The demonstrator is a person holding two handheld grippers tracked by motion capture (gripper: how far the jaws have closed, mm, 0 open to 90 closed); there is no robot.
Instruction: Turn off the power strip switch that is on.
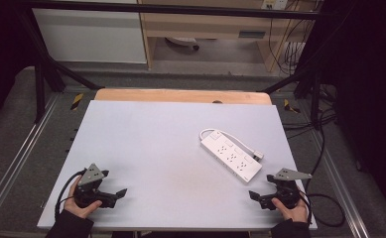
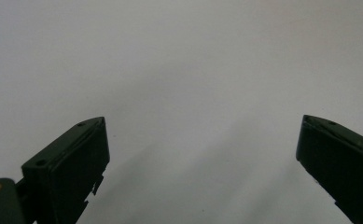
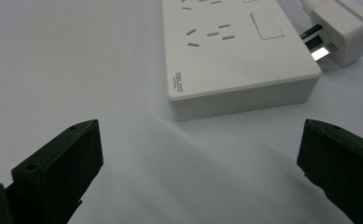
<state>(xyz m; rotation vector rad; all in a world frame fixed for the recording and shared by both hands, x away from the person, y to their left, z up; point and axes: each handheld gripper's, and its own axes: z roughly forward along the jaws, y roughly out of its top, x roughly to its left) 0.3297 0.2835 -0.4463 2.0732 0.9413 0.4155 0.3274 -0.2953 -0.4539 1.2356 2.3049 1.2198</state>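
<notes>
A white power strip point(image 1: 230, 155) lies at an angle on the right half of the pale table point(image 1: 151, 139). Its short cable loops round the far end, and its white plug point(image 1: 257, 155) rests beside it. My right gripper point(image 1: 258, 198) sits at the front right corner, open and holding nothing, a little short of the strip's near end. In the right gripper view the strip's end point(image 3: 237, 60) and the plug point(image 3: 342, 25) lie just beyond the gripper point(image 3: 200, 126). At the front left, my left gripper point(image 1: 117, 196) is open over bare table, its jaws wide apart point(image 2: 202, 123).
A wooden strip point(image 1: 180, 95) borders the table's far edge. Black frame bars point(image 1: 41, 74) stand at both sides. Cables point(image 1: 324, 148) trail over the floor on the right. A cabinet point(image 1: 205, 29) stands at the back.
</notes>
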